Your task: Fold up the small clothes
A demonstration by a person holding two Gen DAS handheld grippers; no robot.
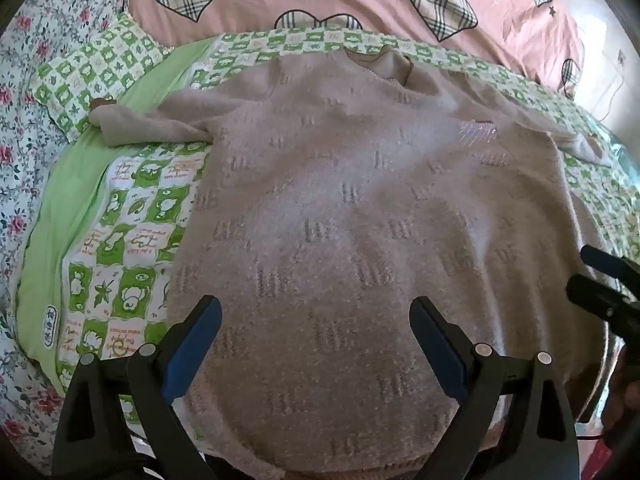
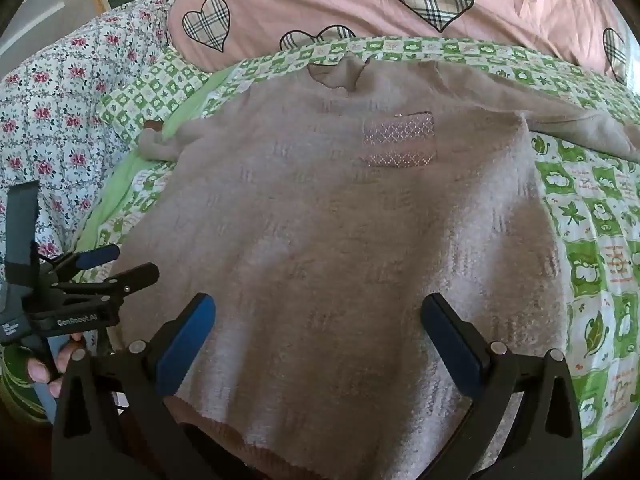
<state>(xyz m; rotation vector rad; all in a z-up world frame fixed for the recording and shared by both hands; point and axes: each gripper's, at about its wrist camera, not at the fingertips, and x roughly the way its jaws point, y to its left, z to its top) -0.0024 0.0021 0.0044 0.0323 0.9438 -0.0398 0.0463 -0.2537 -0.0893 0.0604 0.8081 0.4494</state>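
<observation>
While both jaws stand wide apart with nothing between them, the left hand-held gripper and right hand-held gripper hover over the beige knit sweater mid-frame on the bed; its hem is cut off at the bottom edge, its right sleeve cropped upper right.

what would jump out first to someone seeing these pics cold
A fuzzy beige sweater lies spread flat across the green checked quilt, neck hole at the far end and a sparkly chest pocket. Beyond it sits pink bedding with plaid hearts. Both tongs, left and right, hang open over the near hem.
</observation>
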